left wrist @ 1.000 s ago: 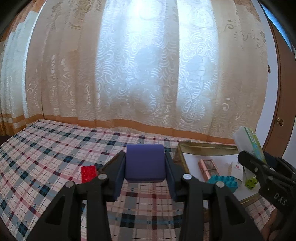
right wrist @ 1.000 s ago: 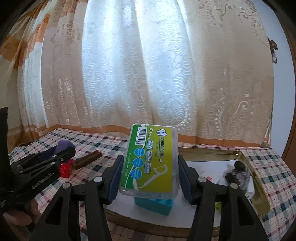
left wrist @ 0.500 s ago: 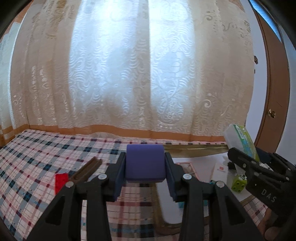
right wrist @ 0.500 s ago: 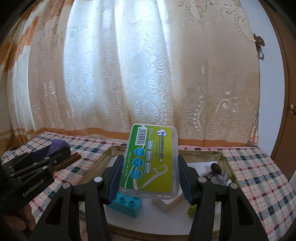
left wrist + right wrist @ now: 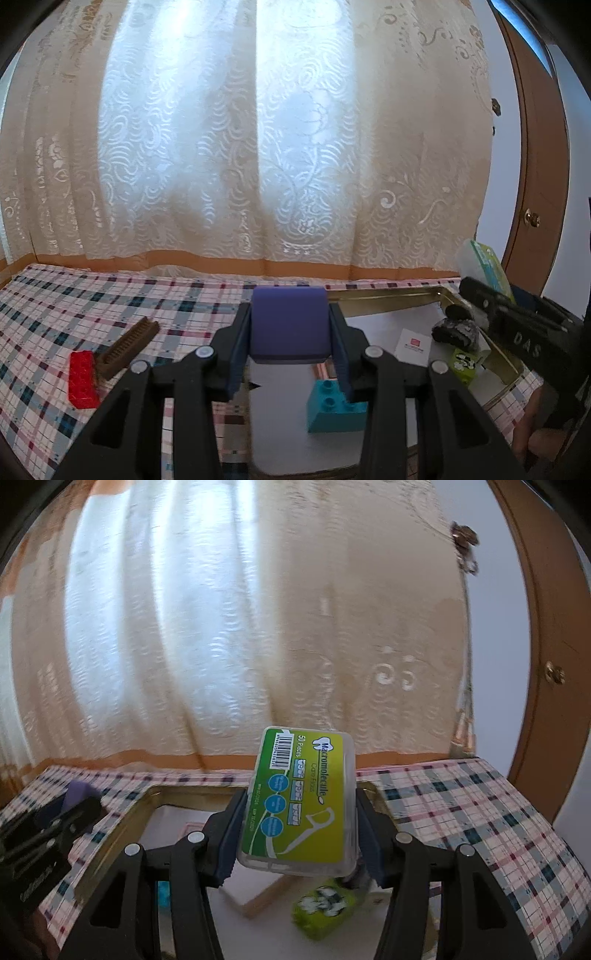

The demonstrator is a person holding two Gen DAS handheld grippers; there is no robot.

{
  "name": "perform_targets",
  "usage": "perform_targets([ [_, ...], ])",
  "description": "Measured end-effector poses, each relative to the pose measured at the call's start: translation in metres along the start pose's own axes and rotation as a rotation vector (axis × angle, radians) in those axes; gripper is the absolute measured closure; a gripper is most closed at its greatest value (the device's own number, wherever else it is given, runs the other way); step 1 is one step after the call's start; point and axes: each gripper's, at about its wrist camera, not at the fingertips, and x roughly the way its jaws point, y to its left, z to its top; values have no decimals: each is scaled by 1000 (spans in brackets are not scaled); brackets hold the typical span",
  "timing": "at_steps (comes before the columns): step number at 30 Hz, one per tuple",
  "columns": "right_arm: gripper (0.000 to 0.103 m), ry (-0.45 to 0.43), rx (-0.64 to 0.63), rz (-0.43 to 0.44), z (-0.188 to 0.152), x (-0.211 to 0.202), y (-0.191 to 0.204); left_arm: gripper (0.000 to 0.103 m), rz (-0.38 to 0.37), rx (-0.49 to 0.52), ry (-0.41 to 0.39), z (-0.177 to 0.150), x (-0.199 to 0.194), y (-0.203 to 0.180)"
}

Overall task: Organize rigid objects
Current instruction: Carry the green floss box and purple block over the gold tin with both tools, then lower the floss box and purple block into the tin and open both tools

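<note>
My left gripper (image 5: 290, 354) is shut on a purple block (image 5: 289, 323), held above the near left part of a gold-rimmed tray (image 5: 388, 293) with a white floor. My right gripper (image 5: 297, 843) is shut on a clear floss-pick box with a green and yellow label (image 5: 301, 801), held over the same tray (image 5: 122, 834). The right gripper (image 5: 517, 328) with its box also shows at the right edge of the left wrist view. In the tray lie a teal brick (image 5: 334, 410), a green die (image 5: 463, 363), a white card (image 5: 413, 345) and a dark lump (image 5: 456, 330).
On the plaid tablecloth (image 5: 74, 314) left of the tray lie a red brick (image 5: 82, 380) and a brown ridged bar (image 5: 127, 347). A lace curtain (image 5: 258, 147) hangs behind the table, and a brown door (image 5: 535, 166) stands at the right. The table's right edge (image 5: 532, 805) falls away near the door.
Both grippers have swung to the right with their loads. The tray now lies under the purple block, and the red brick and brown bar have slid to the left in view.
</note>
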Motion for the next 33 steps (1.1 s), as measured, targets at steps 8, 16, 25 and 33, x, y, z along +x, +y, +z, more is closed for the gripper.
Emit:
perform_targets([
  [8, 45, 44, -2, -31, 1, 15, -3, 64, -4, 22, 43, 0, 16, -20],
  [16, 45, 134, 11, 21, -6, 34, 4, 64, 35, 43, 97, -5, 29, -26],
  [25, 45, 190, -3, 53, -14, 44, 13, 64, 117, 48, 152, -9, 40, -15],
  [33, 44, 233, -65, 76, -25, 52, 33, 64, 129, 25, 210, -15, 50, -7],
])
